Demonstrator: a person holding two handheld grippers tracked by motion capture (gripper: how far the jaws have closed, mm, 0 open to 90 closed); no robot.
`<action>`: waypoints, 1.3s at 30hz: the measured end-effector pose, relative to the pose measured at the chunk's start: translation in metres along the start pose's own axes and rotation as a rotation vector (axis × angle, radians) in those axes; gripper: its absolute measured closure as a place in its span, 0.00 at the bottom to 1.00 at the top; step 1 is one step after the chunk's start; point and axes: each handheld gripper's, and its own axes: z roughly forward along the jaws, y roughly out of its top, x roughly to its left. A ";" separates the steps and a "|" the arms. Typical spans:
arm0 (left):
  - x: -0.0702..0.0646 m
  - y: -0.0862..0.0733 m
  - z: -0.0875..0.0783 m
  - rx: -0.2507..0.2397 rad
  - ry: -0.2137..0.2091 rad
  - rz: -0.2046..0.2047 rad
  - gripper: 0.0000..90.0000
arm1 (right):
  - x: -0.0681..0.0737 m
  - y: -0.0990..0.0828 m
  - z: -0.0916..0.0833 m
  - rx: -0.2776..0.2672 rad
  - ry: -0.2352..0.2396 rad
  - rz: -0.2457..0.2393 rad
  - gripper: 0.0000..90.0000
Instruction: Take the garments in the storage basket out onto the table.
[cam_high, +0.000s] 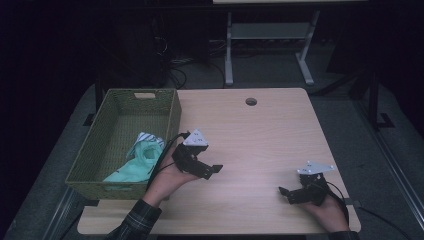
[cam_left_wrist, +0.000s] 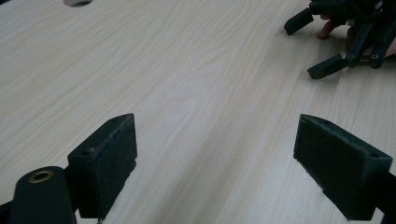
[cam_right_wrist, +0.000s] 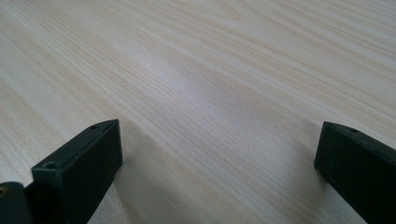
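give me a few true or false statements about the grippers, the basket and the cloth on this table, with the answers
1. The left gripper holds the mint green cloth. False: its jaws are open over bare wood and hold nothing.
2. The cloth lies inside the woven basket. True.
3. The basket stands at the right end of the table. False: it stands at the left end.
4. The right gripper is open. True: its jaws stand wide apart with nothing between them.
5. A round hole sits near the table's far edge. True.
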 end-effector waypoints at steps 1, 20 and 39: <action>0.000 0.000 -0.001 0.000 -0.002 -0.001 0.14 | 0.000 0.000 0.000 0.000 0.000 -0.001 0.01; 0.019 0.005 -0.017 -0.001 -0.043 0.012 0.15 | 0.000 0.000 0.000 0.000 -0.001 0.000 0.01; 0.030 0.000 -0.045 0.003 -0.004 -0.011 0.15 | 0.000 0.000 0.000 -0.002 0.000 -0.002 0.01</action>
